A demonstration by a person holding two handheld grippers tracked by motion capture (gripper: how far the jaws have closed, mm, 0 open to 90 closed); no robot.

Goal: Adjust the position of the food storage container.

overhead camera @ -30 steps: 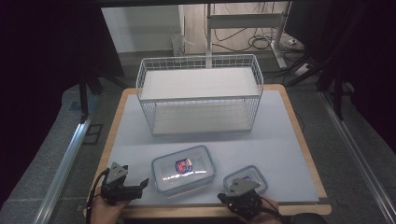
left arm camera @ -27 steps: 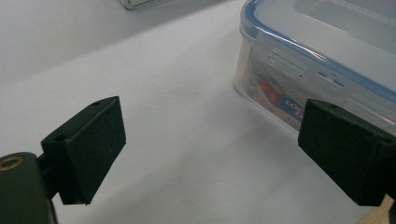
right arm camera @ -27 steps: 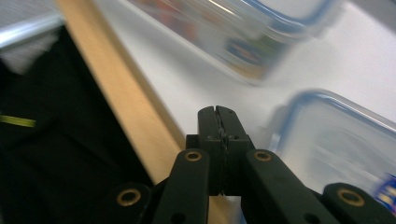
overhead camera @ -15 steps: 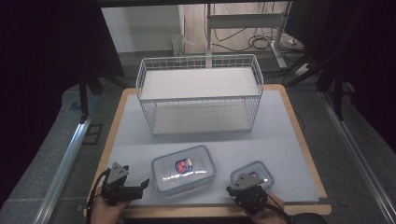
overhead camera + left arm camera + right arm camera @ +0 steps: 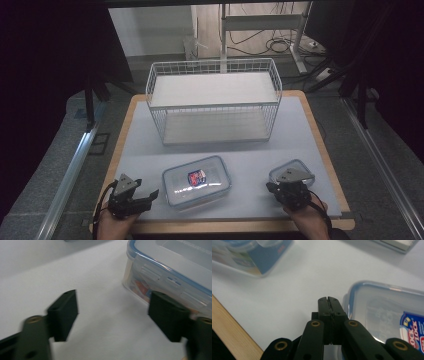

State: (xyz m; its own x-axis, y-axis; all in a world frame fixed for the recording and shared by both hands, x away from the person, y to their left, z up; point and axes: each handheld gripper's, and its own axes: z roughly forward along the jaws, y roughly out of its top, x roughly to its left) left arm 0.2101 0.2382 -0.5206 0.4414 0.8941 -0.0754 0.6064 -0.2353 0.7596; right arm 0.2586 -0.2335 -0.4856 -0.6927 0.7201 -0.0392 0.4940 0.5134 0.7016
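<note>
The wire basket (image 5: 214, 100) stands far off; the small container (image 5: 290, 172) touches my shut right claw (image 5: 289, 192). My left claw (image 5: 145, 196), jaws just narrowing on nothing, has bare table (image 5: 145, 165) beside the large container (image 5: 196, 181).

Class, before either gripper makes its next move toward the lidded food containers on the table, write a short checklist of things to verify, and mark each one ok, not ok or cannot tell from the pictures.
1. Left gripper open, nothing between its jaws, which have just been closing: ok.
2. Right gripper open for a grasp: not ok, jaws shut together and empty.
3. Large container lid seated on all sides: cannot tell, near clip looks down.
4. Small container free of the right gripper: cannot tell, it lies partly hidden behind it.
5. Wire basket upright, open at the top: ok.
</note>
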